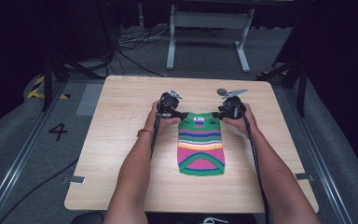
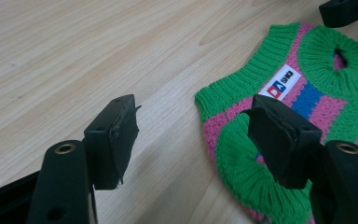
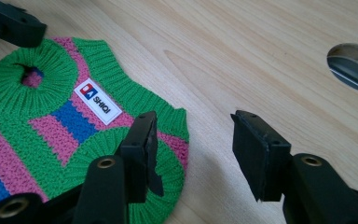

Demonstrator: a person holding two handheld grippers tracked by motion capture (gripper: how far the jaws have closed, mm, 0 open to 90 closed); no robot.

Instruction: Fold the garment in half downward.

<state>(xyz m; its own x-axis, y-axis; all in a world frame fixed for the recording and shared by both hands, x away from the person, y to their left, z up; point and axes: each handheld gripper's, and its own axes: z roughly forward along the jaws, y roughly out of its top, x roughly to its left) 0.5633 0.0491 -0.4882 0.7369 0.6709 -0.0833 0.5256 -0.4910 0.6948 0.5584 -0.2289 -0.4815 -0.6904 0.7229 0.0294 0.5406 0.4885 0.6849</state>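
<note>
Item one: a small knitted sweater, striped green, pink, blue, yellow and white, which we find lying flat near the middle of the pale wooden worktop. Its collar end points away from the person and its rounded hem toward them. A white label with a red and blue mark sits just below the green ribbed collar.

Item two: the left tool, held in the person's left hand at the sweater's left shoulder. We see its jaws spread wide, one over bare wood and the other over the green ribbed armhole; nothing lies between them. Whether that jaw touches the knit we cannot quite tell from this angle.

Item three: the right tool, held in the right hand at the sweater's right shoulder. Its jaws likewise stand apart and hold nothing, one above the green shoulder edge, the other above bare worktop.

Item four: a round hole through the worktop, near its far edge beyond the right tool.

Item five: a black cable trailing back from the right tool along the forearm.

Item six: grey floor around the worktop, marked with a numeral 4.
</note>
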